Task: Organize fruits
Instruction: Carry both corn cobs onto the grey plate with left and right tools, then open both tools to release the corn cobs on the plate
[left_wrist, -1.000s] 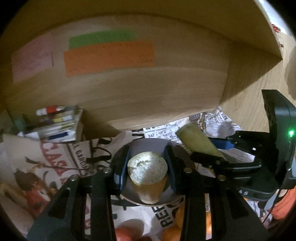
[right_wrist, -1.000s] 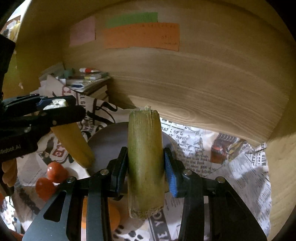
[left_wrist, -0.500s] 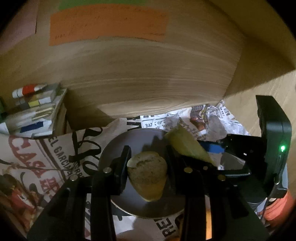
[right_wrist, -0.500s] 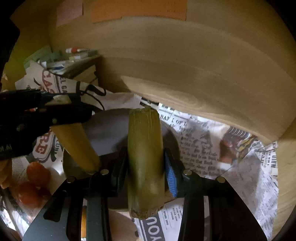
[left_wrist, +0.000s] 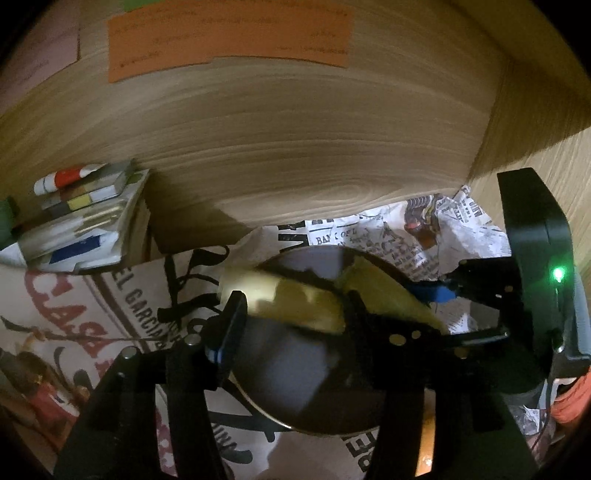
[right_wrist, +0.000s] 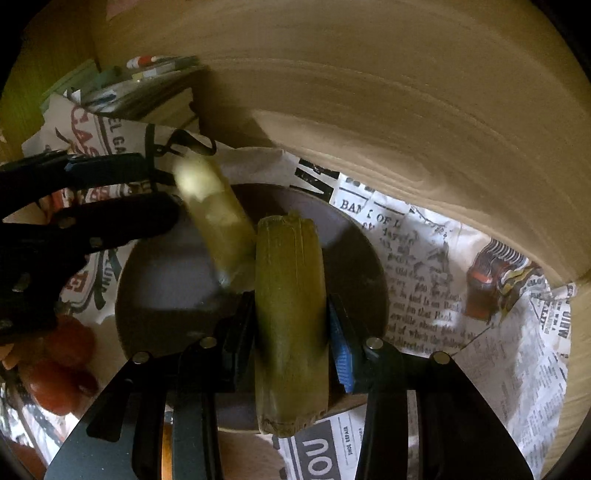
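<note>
A dark round plate (left_wrist: 310, 387) (right_wrist: 166, 280) lies on newspaper. My left gripper (left_wrist: 295, 317) is open above it; a yellowish fruit piece (left_wrist: 280, 299) lies blurred between the spread jaws, tipped sideways over the plate. In the right wrist view that piece (right_wrist: 214, 218) slants down onto the plate beside the left gripper (right_wrist: 110, 192). My right gripper (right_wrist: 290, 332) is shut on a green-yellow fruit piece (right_wrist: 291, 317), held over the plate's near right part. That piece (left_wrist: 388, 295) and the right gripper (left_wrist: 436, 295) also show in the left wrist view.
A wooden wall (left_wrist: 295, 147) with an orange paper label (left_wrist: 229, 37) stands close behind the plate. A stack of books (left_wrist: 74, 221) sits at the left. Red fruits (right_wrist: 59, 365) lie near left of the plate. Crumpled newspaper (right_wrist: 461, 295) covers the surface at right.
My left gripper has opened and its fruit piece has tipped over onto the plate. Both grippers have moved lower and closer over the plate. The right gripper keeps its piece.
</note>
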